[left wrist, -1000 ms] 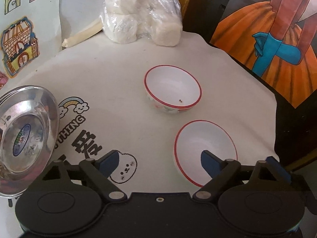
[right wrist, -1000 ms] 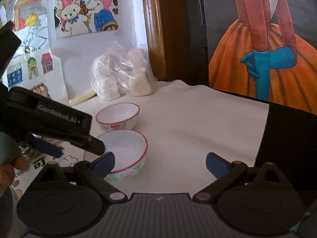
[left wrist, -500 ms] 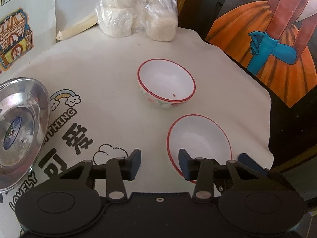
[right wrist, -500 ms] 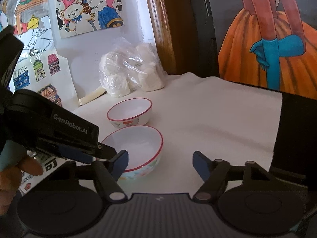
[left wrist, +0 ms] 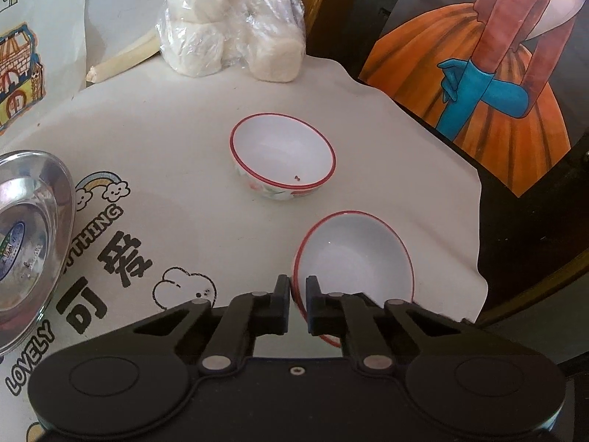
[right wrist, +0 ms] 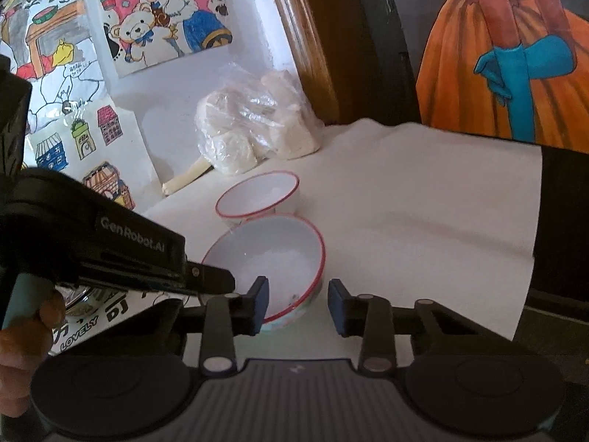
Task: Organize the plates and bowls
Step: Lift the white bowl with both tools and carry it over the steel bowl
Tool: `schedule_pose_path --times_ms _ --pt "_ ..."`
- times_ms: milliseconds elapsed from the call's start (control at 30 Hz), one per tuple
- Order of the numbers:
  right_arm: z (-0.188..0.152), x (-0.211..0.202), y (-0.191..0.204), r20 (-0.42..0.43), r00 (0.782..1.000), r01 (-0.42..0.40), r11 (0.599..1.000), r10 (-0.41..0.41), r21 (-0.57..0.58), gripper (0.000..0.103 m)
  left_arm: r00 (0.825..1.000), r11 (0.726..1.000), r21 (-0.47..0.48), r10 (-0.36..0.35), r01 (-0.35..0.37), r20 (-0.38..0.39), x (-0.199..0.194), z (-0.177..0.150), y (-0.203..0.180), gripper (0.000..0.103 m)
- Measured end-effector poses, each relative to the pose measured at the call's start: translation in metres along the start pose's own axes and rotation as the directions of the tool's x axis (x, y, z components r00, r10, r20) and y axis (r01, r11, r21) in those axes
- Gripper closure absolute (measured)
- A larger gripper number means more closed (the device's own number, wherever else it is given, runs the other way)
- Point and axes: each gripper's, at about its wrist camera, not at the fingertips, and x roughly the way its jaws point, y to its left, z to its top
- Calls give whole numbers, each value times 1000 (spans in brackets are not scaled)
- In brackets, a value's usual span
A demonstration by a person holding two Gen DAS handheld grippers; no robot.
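Observation:
Two white bowls with red rims stand on a printed cloth. My left gripper point(left wrist: 297, 294) is shut on the left rim of the near bowl point(left wrist: 353, 258), with one finger inside and one outside. The far bowl point(left wrist: 283, 154) stands free behind it. In the right wrist view my right gripper point(right wrist: 299, 304) straddles the right rim of the near bowl point(right wrist: 272, 254); its jaws are closing and the pads are still apart from the rim. The left gripper point(right wrist: 228, 280) reaches in from the left, held by a hand. A steel plate point(left wrist: 25, 228) lies at the far left.
A plastic bag of white buns point(left wrist: 232, 25) and a pale stick point(left wrist: 121, 55) lie at the back by the wall. The cloth ends at a dark table edge point(left wrist: 515, 243) on the right. A painting point(left wrist: 497, 73) leans behind it.
The left jaws have gone from wide open to shut on the near bowl's rim. The right jaws have narrowed around the bowl's other side, and the right gripper has edged closer.

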Motion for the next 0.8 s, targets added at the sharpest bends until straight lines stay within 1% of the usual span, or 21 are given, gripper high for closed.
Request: schedule_pose_path --times_ms 167,300,567,800 --pt "-1 -1 -1 -3 1000 12 1000 -12 10 72 1000 1000 12 16 -16 8 -6 -3 -7 95" --pt "0 -8 1 14 1000 8 1000 -8 11 74 1000 1000 18 15 -15 24 -16 -4 -8 95" --pt "4 -32 16 65 998 -11 1000 11 -8 74 997 1000 -2 -13 14 79 -50 -11 -3 95" --pt "7 -57 37 92 995 -32 999 36 -44 74 991 999 -17 -29 32 131 -84 -23 7 95"
